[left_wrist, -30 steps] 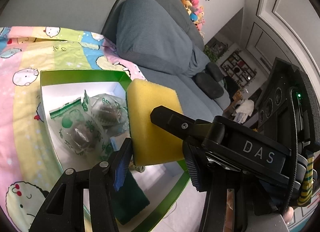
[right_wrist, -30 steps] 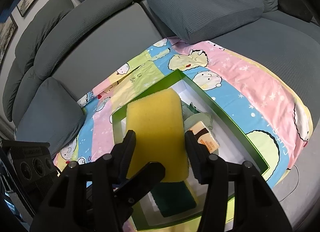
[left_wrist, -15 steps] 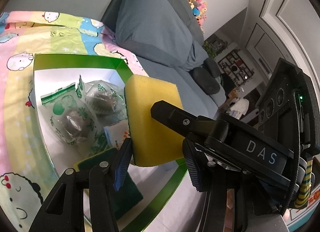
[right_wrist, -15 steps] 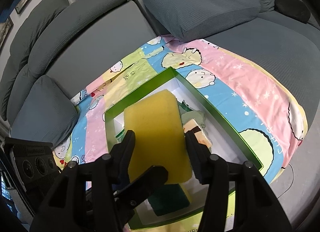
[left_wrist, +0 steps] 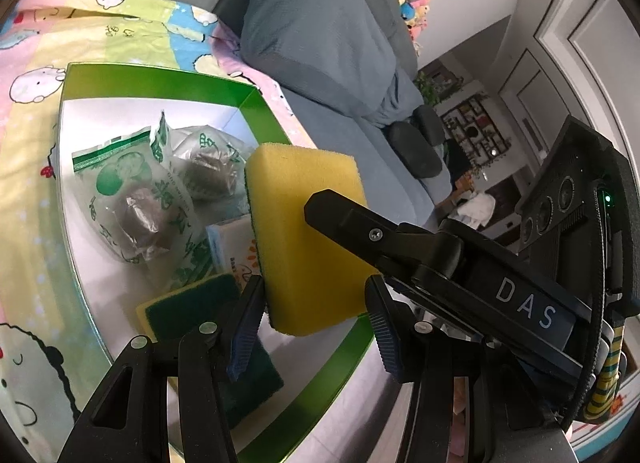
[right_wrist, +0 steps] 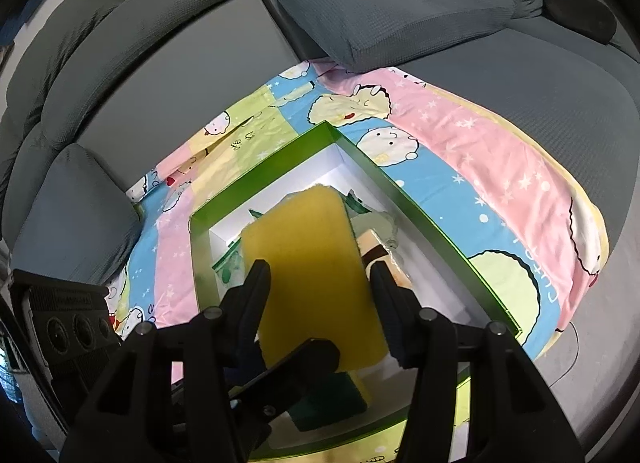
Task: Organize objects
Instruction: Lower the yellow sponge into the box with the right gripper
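Presently both the left tool (left_wrist: 312, 323) and right tool (right_wrist: 320, 291) clamp one yellow sponge (left_wrist: 308, 239) above the green box (left_wrist: 160, 75); uneven release risks tipping it outside.

Soft, even daylight fills both views, and the white floor of the green box (left_wrist: 120, 119) glares palest toward 11 o'clock in the left wrist view. Fisheye distortion bows the sofa cushions (right_wrist: 384, 3) and darkens the corners to black. The yellow sponge (right_wrist: 312, 263) carries a shadow on its lower face, and the nearest black claw parts look slightly soft.
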The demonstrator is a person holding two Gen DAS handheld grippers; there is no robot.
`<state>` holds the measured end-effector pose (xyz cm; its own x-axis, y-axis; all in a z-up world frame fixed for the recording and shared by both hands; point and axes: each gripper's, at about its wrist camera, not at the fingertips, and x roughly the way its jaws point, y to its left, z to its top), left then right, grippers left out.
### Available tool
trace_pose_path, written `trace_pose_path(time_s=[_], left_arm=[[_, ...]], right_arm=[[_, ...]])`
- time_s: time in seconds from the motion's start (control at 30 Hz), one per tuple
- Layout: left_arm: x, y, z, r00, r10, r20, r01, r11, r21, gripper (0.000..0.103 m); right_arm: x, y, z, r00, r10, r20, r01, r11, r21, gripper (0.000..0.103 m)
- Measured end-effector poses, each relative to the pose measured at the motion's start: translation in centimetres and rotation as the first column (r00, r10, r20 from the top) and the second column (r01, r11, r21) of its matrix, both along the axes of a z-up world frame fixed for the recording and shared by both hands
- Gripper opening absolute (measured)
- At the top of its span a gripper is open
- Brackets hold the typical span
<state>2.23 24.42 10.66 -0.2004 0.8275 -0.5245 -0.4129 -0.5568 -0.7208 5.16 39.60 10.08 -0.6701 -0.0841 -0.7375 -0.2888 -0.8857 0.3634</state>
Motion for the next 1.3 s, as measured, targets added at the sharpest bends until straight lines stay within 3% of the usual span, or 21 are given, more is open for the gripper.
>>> trace_pose_path(time_s=[1.3], left_arm=[[1.7, 2.0, -0.4, 0.999, -0.002, -0.048, -0.005, 0.989, -0.149, 0.051]], right_arm=[[-0.9, 0.6, -2.2, 0.993, -0.043, 0.113, 0.036, 0.997, 0.065, 0.053]])
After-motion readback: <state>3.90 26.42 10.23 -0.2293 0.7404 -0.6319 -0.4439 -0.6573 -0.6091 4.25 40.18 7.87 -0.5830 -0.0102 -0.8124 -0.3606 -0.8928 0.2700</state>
